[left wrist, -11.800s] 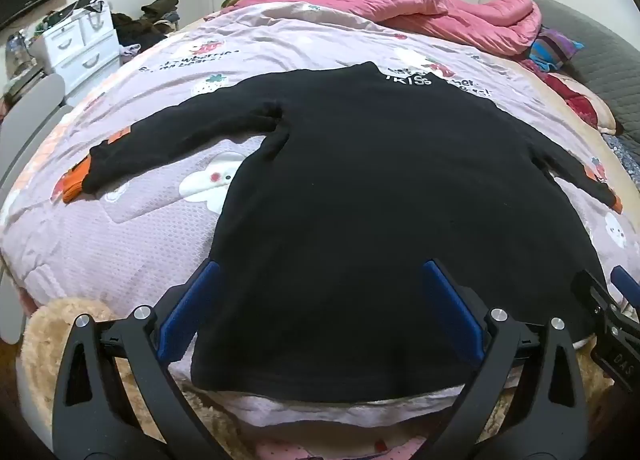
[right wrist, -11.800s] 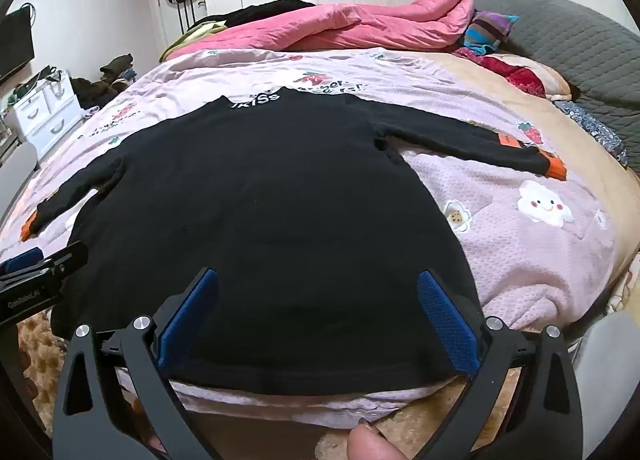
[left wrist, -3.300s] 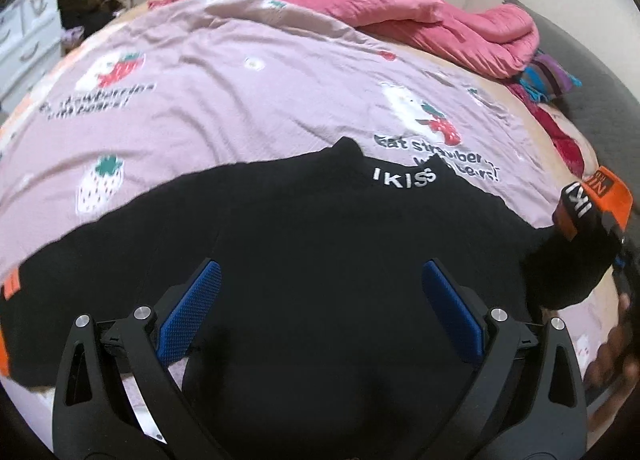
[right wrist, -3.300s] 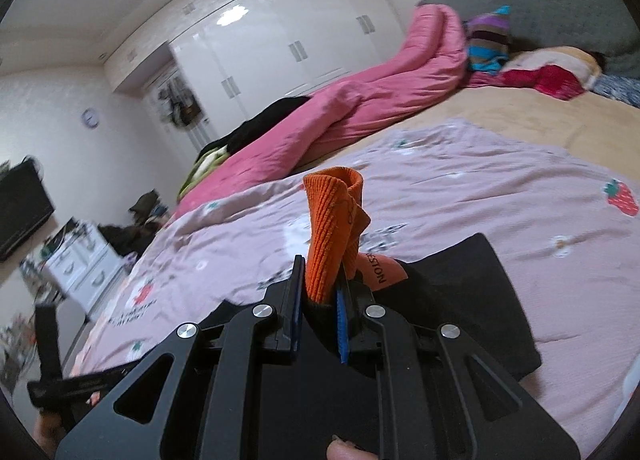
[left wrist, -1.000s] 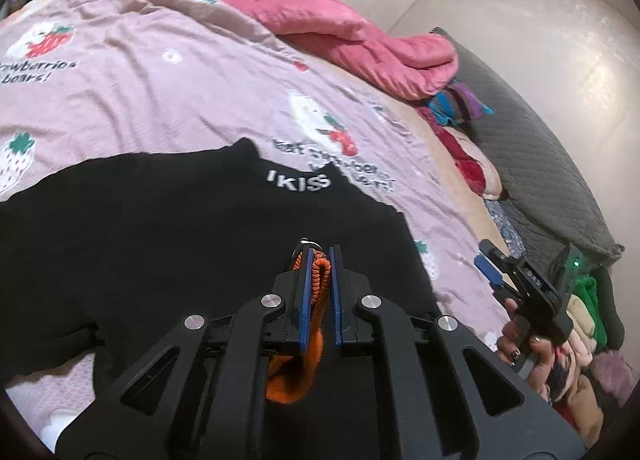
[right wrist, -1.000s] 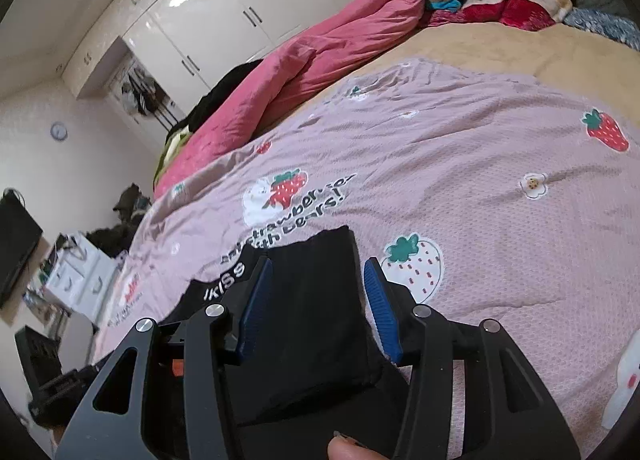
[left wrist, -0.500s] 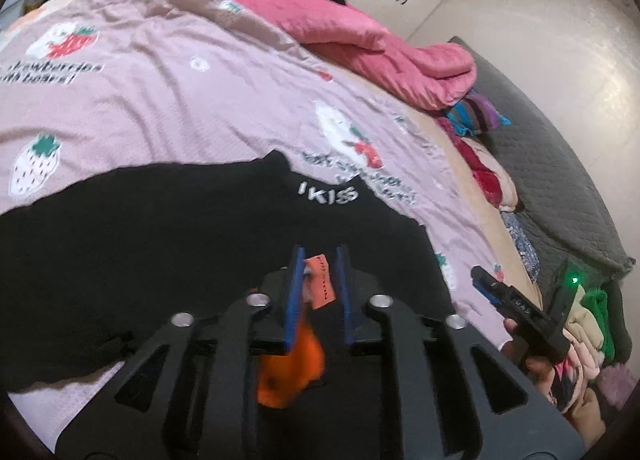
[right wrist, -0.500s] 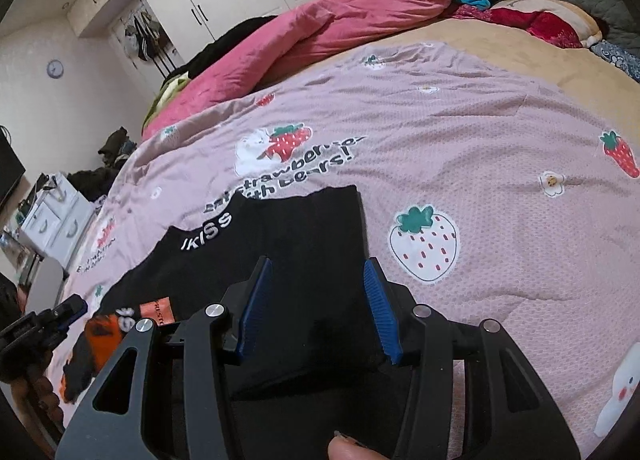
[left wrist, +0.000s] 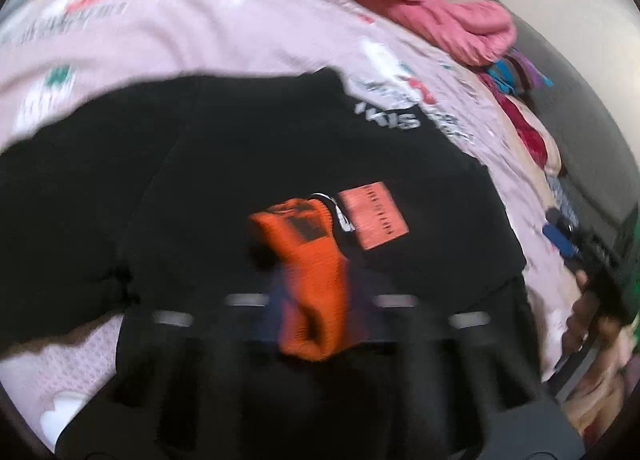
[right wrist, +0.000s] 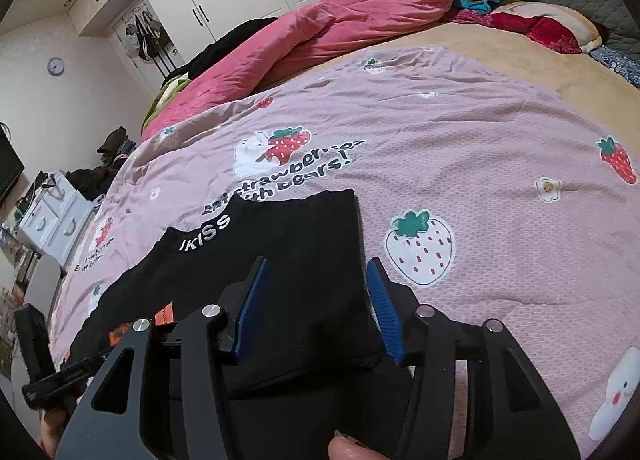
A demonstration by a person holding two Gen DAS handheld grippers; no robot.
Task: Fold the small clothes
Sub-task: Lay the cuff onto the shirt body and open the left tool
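Observation:
A black sweater with white collar lettering lies on the bed, its right sleeve folded in to leave a straight edge. The other sleeve's orange cuff and orange label rest on the chest. My left gripper is low over the sweater and smeared by blur. Its jaws are closing, with the cuff's near end between them. My right gripper hovers over the folded edge, its jaws opening a little, and the blue pads stand apart and pinch nothing. Cuff and left gripper show at the lower left.
A pink strawberry-print bedspread lies under the sweater. A rolled pink duvet and pillows lie at the far side. A white dresser stands left of the bed. A hand holds the right gripper at the bed's right edge.
The left gripper sank toward the sweater with the orange cuff, its jaws parting a little and then narrowing. The cuff and label now lie on the chest. The right gripper barely moved.

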